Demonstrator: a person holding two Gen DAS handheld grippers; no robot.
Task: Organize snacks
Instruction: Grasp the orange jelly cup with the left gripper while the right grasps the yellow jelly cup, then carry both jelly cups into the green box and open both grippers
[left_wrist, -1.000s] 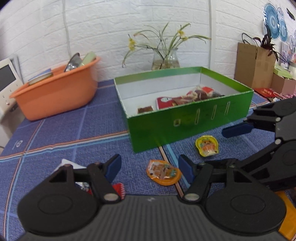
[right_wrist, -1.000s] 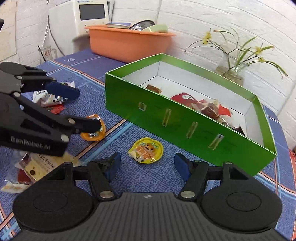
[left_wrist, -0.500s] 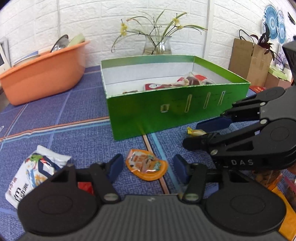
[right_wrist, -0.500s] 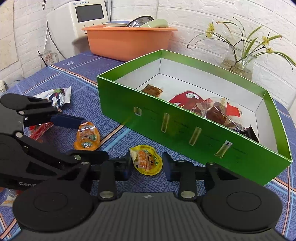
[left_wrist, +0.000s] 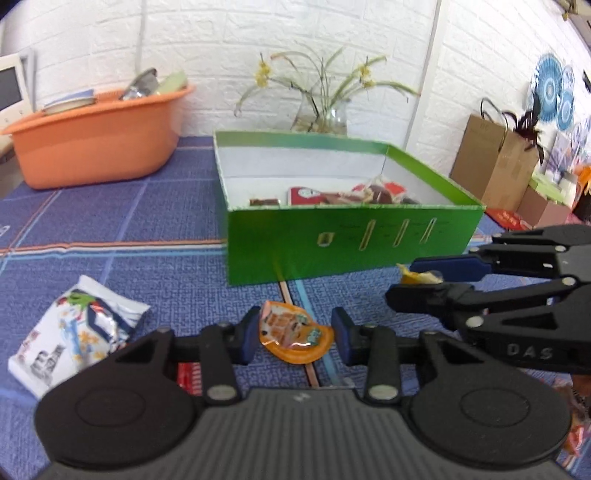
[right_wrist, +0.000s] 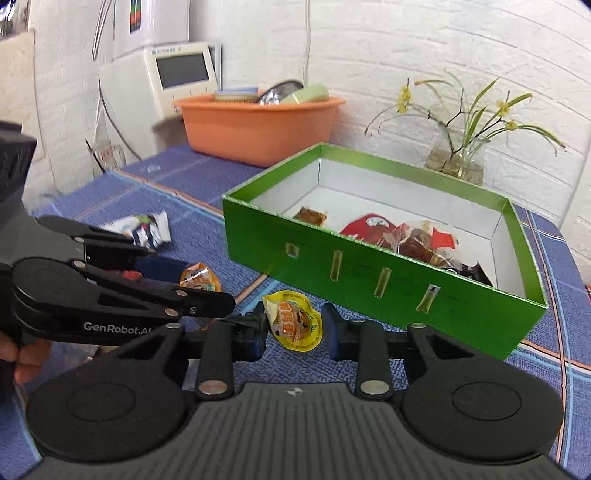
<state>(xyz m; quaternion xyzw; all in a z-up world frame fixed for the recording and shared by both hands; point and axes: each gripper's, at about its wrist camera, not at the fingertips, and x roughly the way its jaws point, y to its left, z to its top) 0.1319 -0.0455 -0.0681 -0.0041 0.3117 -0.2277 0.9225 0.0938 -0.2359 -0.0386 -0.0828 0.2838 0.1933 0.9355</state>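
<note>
An orange jelly cup (left_wrist: 291, 332) sits tilted between the blue pads of my left gripper (left_wrist: 293, 334), whose jaws are closing and pressing on both its sides. The right wrist view shows that cup (right_wrist: 199, 278) in the left gripper (right_wrist: 195, 286). My right gripper (right_wrist: 293, 326) is closing too, with its pads pinching a yellow jelly cup (right_wrist: 295, 321) just above the blue cloth. The left wrist view shows the right gripper (left_wrist: 421, 282) low in front of the green box (left_wrist: 351, 247). That box (right_wrist: 369, 273) holds several snack packets (right_wrist: 373, 227).
A white snack packet (left_wrist: 74, 332) and a red one (left_wrist: 188, 373) lie left of the left gripper. An orange basin (left_wrist: 92, 147) stands at the back left, with a flower vase (left_wrist: 321, 118) behind the box. A brown paper bag (left_wrist: 495, 166) stands far right, a white appliance (right_wrist: 177, 74) behind the basin.
Both grippers have narrowed from wide open onto their jelly cups. The right gripper moved forward around the yellow cup and rose a little with it. The orange cup now tilts up.
</note>
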